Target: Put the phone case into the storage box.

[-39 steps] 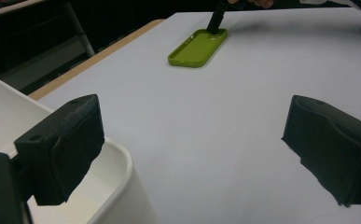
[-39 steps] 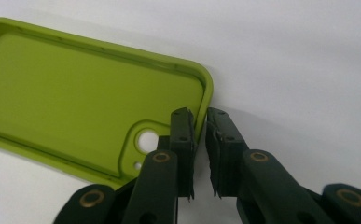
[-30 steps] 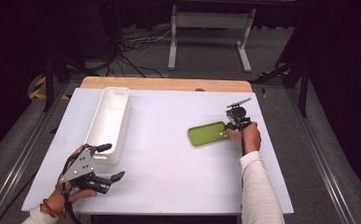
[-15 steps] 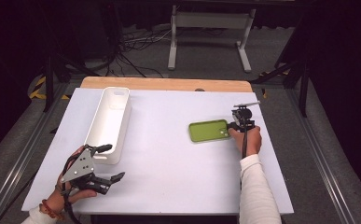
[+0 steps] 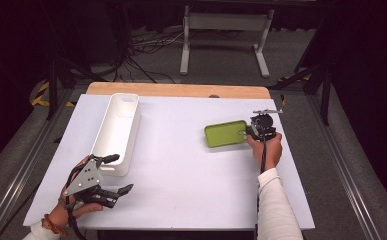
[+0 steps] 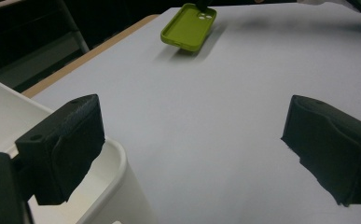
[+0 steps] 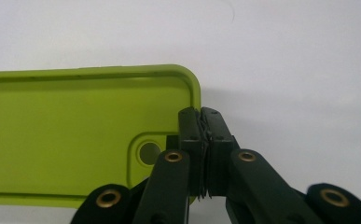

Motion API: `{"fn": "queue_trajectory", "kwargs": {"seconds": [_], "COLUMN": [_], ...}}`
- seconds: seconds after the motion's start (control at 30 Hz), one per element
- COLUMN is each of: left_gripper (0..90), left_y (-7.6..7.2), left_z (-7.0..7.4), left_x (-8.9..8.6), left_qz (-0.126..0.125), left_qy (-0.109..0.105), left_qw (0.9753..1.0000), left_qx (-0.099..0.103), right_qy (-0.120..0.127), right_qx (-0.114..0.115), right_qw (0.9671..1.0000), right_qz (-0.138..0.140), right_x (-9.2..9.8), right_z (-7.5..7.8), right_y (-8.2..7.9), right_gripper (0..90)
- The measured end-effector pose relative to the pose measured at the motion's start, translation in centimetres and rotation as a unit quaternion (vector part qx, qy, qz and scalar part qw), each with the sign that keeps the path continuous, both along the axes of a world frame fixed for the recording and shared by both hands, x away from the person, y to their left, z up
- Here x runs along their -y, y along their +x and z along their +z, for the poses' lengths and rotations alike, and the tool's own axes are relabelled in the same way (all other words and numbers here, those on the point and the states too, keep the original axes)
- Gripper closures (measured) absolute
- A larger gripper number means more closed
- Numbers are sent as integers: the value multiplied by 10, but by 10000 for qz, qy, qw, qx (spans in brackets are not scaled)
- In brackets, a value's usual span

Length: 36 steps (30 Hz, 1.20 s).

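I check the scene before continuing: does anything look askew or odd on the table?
Only the green phone case: it is tilted, one end off the table, casting a shadow, with the right gripper shut on its edge. The white bin looks ordinary.

Lime-green phone case (image 5: 225,134), white bin (image 5: 117,131)

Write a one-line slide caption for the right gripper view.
Right gripper shut on the short end wall of a lime-green phone case, hollow side up, over a white table.
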<state>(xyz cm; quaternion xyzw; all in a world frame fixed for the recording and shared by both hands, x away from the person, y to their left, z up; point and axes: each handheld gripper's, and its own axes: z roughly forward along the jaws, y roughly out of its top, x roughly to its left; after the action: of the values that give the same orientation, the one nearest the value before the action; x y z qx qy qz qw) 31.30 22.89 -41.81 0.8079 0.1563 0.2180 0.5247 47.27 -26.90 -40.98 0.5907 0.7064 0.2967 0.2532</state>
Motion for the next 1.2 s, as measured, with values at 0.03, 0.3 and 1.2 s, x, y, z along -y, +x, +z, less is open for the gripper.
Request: {"fn": "queue_trajectory", "kwargs": {"seconds": [0.03, 0.3, 1.2], "left_gripper": [62, 62, 66], "left_y": [0, 2, 10], "left_z": [0, 1, 15], "left_x": [0, 0, -1], "left_qz": [12, -12, 150], "left_qy": [-20, -61, -257], "left_qw": [10000, 10000, 9995], "left_qx": [-13, -44, 48], "right_qy": [0, -595, -1011], "right_qx": [0, 793, 1927], "right_qw": [10000, 9948, 9684], "right_qz": [0, 242, 1218], "right_x": [0, -13, -58], "right_z": [0, 21, 44], "right_y": [0, -13, -56], "right_gripper": [887, 887, 886]}}
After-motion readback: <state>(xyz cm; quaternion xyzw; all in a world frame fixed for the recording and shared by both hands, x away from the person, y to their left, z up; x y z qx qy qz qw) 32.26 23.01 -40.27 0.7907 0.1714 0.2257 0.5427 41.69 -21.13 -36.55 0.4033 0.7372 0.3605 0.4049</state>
